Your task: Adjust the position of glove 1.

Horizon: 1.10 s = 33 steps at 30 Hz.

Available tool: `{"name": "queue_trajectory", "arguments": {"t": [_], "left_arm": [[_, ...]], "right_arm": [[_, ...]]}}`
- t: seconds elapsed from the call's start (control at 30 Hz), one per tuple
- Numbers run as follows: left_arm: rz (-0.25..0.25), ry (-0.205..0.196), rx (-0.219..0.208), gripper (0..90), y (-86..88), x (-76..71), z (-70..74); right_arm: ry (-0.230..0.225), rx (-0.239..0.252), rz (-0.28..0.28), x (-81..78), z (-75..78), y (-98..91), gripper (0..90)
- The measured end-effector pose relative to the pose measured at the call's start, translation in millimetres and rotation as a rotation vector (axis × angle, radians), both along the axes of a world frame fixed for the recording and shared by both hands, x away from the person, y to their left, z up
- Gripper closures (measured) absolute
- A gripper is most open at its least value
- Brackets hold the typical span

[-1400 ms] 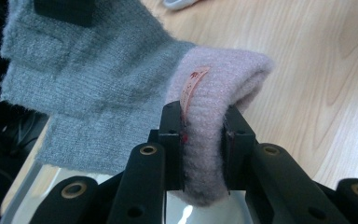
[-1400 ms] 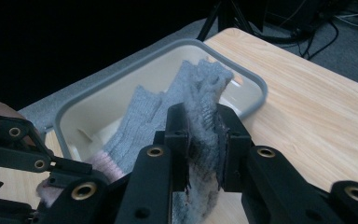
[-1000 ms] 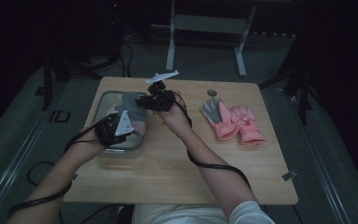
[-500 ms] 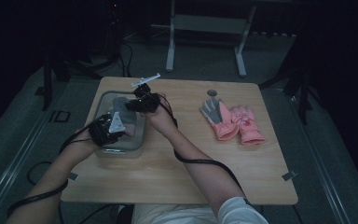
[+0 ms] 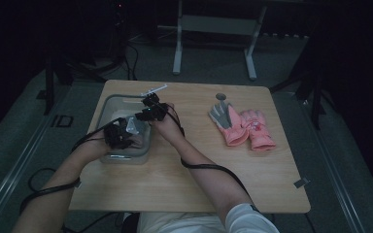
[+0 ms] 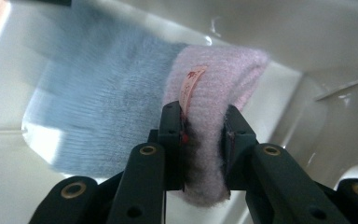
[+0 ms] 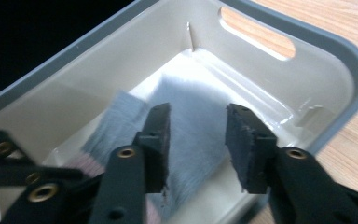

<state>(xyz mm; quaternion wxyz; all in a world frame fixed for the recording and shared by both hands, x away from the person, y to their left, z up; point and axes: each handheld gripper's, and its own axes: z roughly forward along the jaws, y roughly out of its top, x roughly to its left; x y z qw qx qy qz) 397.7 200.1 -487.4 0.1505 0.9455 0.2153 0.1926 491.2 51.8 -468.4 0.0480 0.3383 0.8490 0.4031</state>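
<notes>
My left gripper (image 6: 199,140) is clenched on the pink cuff of a glove (image 6: 135,112): both black pads press into the fuzzy knit, one on each side of the cuff's fold. A small peach-coloured tag (image 6: 189,88) is sewn to the cuff right above my left-hand pad; it carries tiny reddish marks, too small and blurred for me to read. Beyond the cuff the glove's grey hand part lies down into the pale bin (image 6: 307,37), fingers spread toward the bottom, smeared by motion.

My right gripper (image 7: 198,140) stands released. Its jaws have just been opening, and the pads are apart with clear space between them; the grey part of the glove lies below and behind that gap, and I cannot tell whether a pad brushes it. Past the pads I see the bin's grey rim, a handle slot cut in its wall and the wooden table (image 7: 349,28) through it.

From the high view both of my hands are over the bin (image 5: 108,102) at the table's left, the left gripper (image 5: 118,137) low inside it and the right gripper (image 5: 150,111) at its far right edge. Well apart, to the right on the table (image 5: 184,179), lie two more gloves (image 5: 243,127), pink with grey palms, side by side and touching. I can read no writing on them.
</notes>
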Motion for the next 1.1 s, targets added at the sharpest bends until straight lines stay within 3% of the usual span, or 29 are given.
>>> {"name": "queue_trajectory", "arguments": {"t": [0.17, 0.27, 0.47, 0.53, 0.7, 0.77, 0.9, 1.0, 1.1], "left_arm": [[0.012, 0.043, -0.005, 71.6, 1.5, 6.1, -3.4], [0.021, 0.037, -0.013, 66.8, 1.2, 6.6, -3.0], [0.086, 0.021, -0.073, 23.9, 6.9, 7.0, 9.1], [0.091, -0.002, -0.099, 17.1, 8.3, 4.2, 15.6], [0.122, -0.085, -0.180, 11.3, 8.0, -1.8, 29.3], [0.129, -0.093, -0.211, 6.8, 5.2, -4.9, 32.2], [0.115, -0.101, -0.273, 6.7, -0.3, -10.6, 37.2], [0.105, -0.101, -0.344, 6.7, -4.9, -15.7, 43.6], [0.095, -0.099, -0.401, 6.7, -10.0, -21.0, 48.5]], "right_arm": [[-0.033, 0.037, -0.017, -3.9, 9.3, -16.9, 48.4], [-0.043, 0.058, -0.015, -6.1, 12.3, -22.5, 43.8], [-0.036, 0.118, 0.018, -14.5, 20.0, -43.4, 27.8], [-0.030, 0.137, 0.030, -17.4, 21.9, -50.9, 23.9], [-0.047, 0.168, 0.040, -25.7, 25.9, -68.0, 21.2], [-0.055, 0.174, 0.038, -28.9, 26.1, -74.8, 20.5], [-0.076, 0.146, 0.043, -33.9, 24.8, -86.2, 18.8], [-0.070, 0.130, 0.053, -35.4, 23.9, -94.1, 18.8], [-0.103, 0.096, 0.077, -36.5, 23.1, -102.9, 17.9]]}}
